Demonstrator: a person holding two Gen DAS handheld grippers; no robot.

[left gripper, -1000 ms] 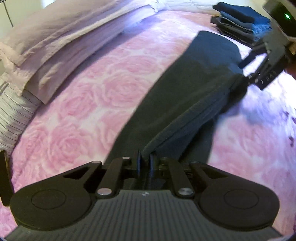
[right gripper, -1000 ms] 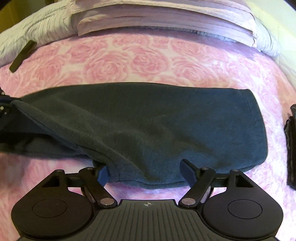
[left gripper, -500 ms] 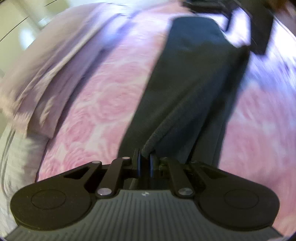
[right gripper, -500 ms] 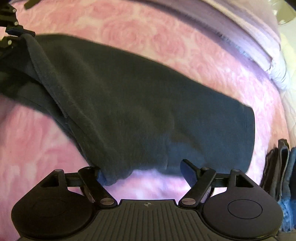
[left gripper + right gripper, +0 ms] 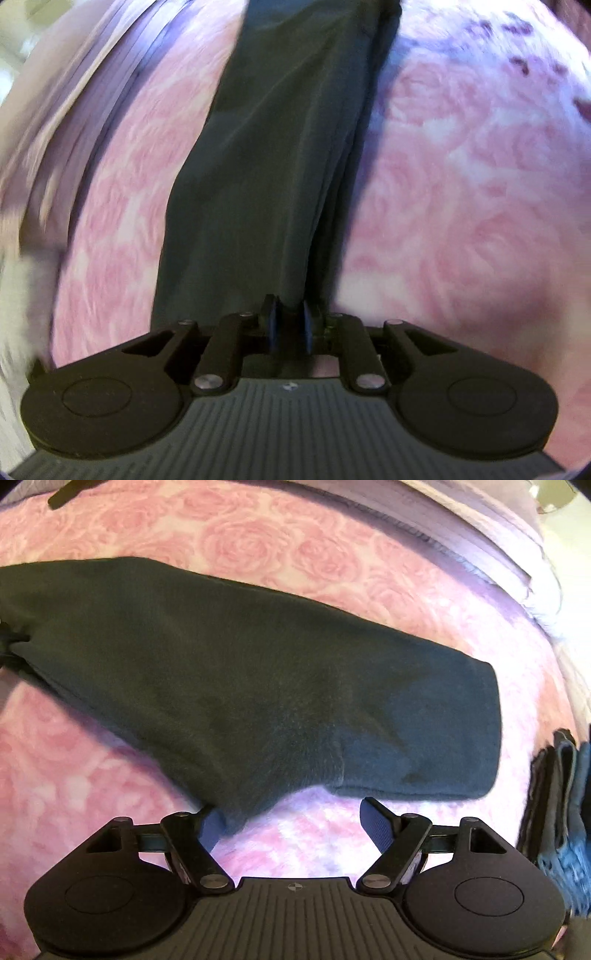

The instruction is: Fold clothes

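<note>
Dark grey-green clothing [image 5: 258, 686], a soft fleecy piece folded into a long band, is lying across the bed's pink rose-patterned cover [image 5: 240, 542], well clear of the pale lilac bedding [image 5: 461, 542] stacked along the far edge; the left hand-held gripper [image 5: 289, 325] is parting its narrow jaws, with the near end of the cloth [image 5: 266, 166] sitting between the blue pads and stretching away from it up the bed; the right hand-held gripper [image 5: 291, 819] is hanging released, jaws spread wide, with a lower corner of the cloth drooping beside its left finger and bare cover showing between the two fingers; a pile of folded dark and blue clothes [image 5: 557, 805] is resting at the right edge, near the cloth's far end but apart from it.
</note>
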